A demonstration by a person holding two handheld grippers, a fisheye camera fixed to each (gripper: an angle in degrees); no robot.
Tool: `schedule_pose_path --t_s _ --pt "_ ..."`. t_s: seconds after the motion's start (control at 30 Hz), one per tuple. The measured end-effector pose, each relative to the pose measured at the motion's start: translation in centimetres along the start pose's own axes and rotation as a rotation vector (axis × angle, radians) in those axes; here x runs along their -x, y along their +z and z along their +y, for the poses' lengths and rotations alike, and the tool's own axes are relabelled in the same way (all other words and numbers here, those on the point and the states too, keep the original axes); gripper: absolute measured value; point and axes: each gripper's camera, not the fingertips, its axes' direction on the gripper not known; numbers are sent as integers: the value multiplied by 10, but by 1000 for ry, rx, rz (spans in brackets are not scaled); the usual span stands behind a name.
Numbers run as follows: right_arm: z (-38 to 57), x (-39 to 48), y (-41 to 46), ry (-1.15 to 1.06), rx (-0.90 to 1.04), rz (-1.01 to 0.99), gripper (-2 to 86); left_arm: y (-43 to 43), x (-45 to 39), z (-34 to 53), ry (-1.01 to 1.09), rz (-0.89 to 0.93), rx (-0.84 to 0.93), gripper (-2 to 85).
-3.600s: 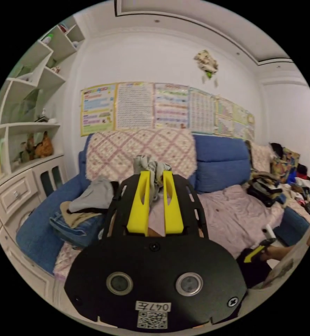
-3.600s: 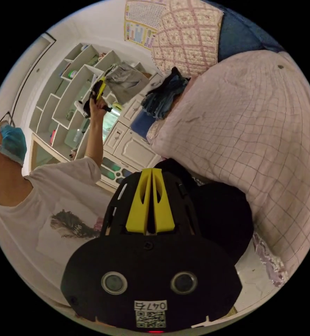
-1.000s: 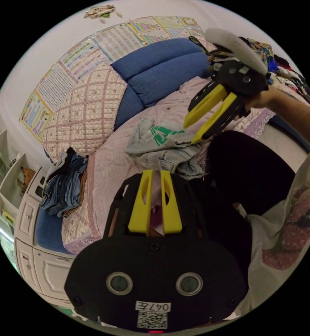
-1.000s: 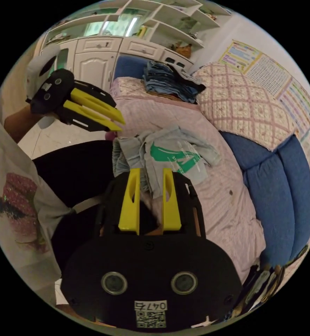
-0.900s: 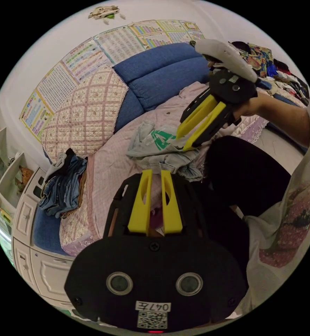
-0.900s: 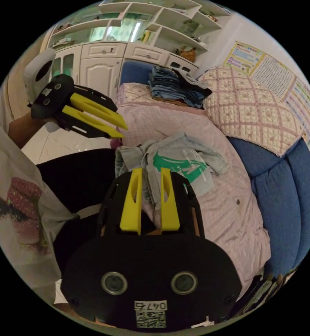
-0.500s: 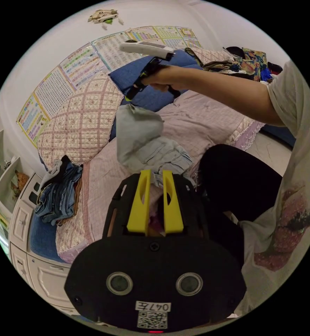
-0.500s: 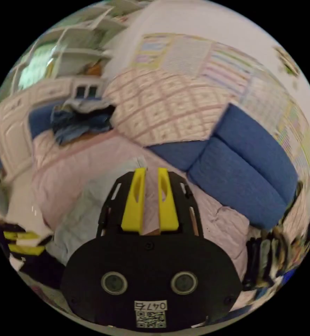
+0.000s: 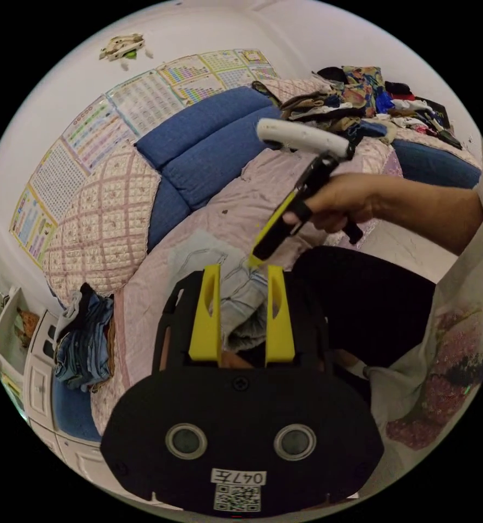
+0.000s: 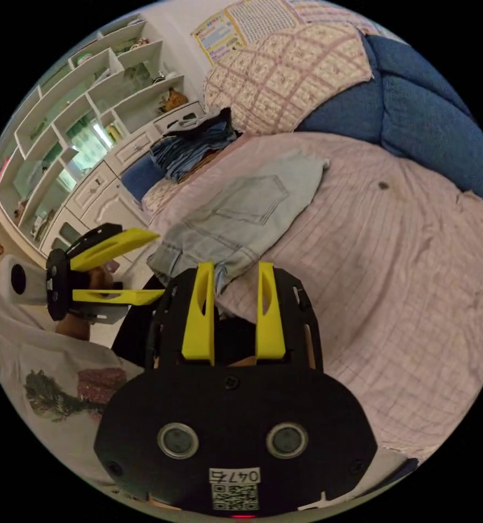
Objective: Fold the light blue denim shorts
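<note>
Denim shorts (image 10: 241, 212) lie flat (bedspread (image 10: 394, 261)); both hand-held grippers gape, gripping nothing.

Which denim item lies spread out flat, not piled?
The light blue denim shorts, laid flat on the pink bedcover by both grippers; the darker denim sits heaped at the bed's far end.

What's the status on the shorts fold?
Left gripper open. Right gripper open, at the hem. Light blue denim shorts lie spread on the pink bedcover, unfolded. Nothing on them; pile of folded clothes sits apart.
</note>
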Motion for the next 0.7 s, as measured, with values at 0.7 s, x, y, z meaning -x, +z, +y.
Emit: schedule_pose_path --t_s 0.7 --pt "-52 126 -62 -230 -181 -8 28 -103 531 -177 -931 97 -150 43"
